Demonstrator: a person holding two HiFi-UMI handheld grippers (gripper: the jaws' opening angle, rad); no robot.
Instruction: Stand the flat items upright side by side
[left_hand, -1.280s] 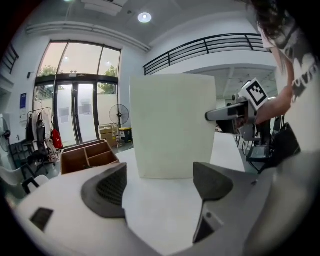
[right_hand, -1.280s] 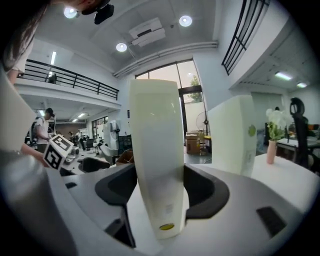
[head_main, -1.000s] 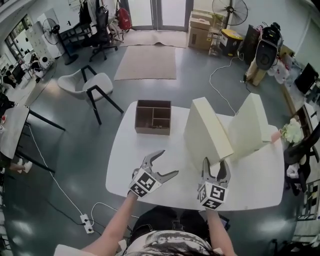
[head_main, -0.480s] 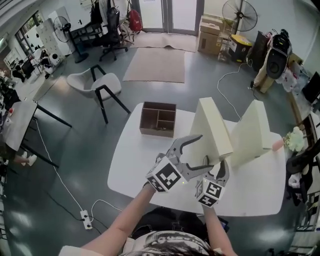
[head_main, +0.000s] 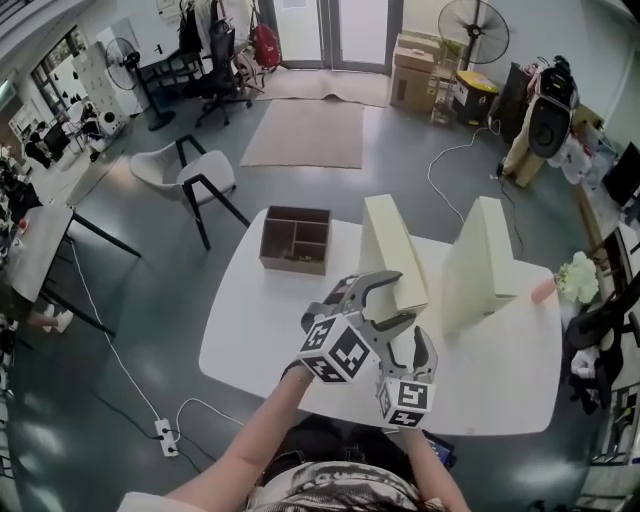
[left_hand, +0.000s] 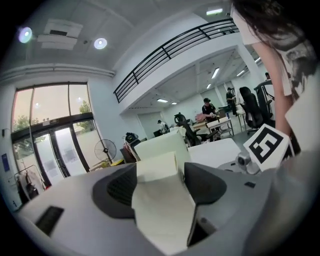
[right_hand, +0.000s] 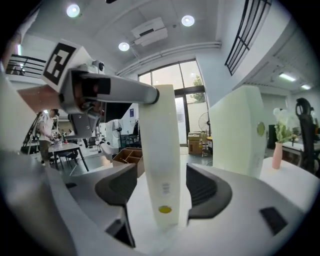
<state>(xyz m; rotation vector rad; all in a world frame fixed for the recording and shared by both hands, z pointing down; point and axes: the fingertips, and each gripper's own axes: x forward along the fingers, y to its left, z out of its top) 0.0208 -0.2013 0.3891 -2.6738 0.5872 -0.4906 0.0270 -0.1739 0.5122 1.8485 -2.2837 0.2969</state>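
Two cream flat boxes stand upright on the white table: the left box and the right box, with a gap between them. Both grippers are at the near end of the left box. My left gripper has just been closing its jaws and now grips the box's upper near edge; that box fills the space between its pads. My right gripper is shut on the same box lower down, where the narrow end stands between its jaws. In the right gripper view the other box stands to the right.
A brown wooden compartment box sits at the table's far left. A pink vase with flowers stands at the right edge. A chair stands on the floor beyond the table's left corner.
My left gripper rose from the table's near left, swung right to the left box's near end, and narrowed its jaws round it. The right gripper stayed on the box.
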